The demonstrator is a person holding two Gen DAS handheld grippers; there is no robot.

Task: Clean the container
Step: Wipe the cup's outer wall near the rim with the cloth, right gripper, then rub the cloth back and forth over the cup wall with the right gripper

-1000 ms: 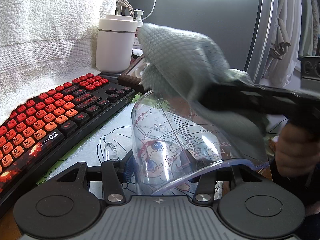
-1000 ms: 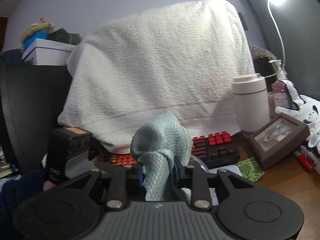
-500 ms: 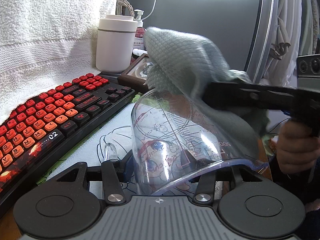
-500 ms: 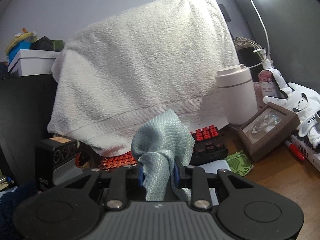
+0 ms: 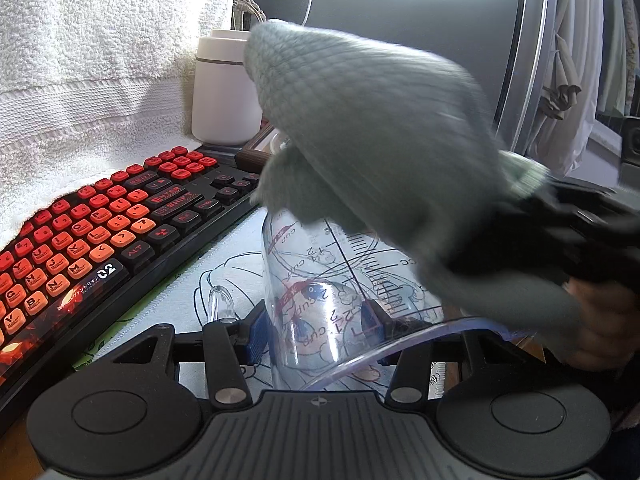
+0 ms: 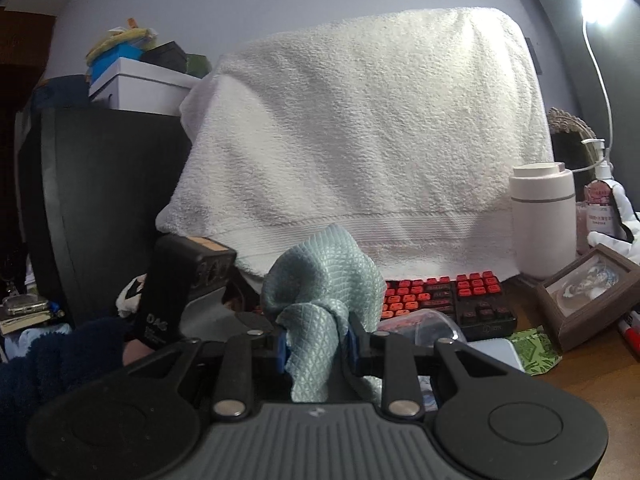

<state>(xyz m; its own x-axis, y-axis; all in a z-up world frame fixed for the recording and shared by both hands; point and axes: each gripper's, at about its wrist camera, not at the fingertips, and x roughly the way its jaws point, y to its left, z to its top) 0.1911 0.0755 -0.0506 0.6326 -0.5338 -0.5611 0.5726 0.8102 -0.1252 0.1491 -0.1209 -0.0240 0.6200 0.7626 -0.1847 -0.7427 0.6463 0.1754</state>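
A clear measuring cup (image 5: 320, 280) with printed scale marks lies on its side, and my left gripper (image 5: 316, 326) is shut on its wall with the blue pads (image 5: 258, 332) either side. A pale green waffle cloth (image 5: 360, 140) hangs blurred over the cup's upper side. My right gripper (image 5: 520, 232) reaches in from the right with that cloth bunched around its fingers. In the right wrist view the cloth (image 6: 324, 280) is pinched between the blue pads of my right gripper (image 6: 316, 344). The cup (image 6: 424, 322) shows just right of the cloth there.
A red and black keyboard (image 5: 100, 240) lies left of the cup on a printed desk mat (image 5: 224, 272). Behind stand a white towel (image 6: 360, 140), a white canister (image 6: 544, 220), a brown photo frame (image 6: 588, 296) and a pump bottle (image 6: 600, 200). A dark blue sleeve (image 6: 60, 360) is at lower left.
The cloth has swept left and closer across the top of the cup and now looks blurred. The cup and my left gripper have stayed still.
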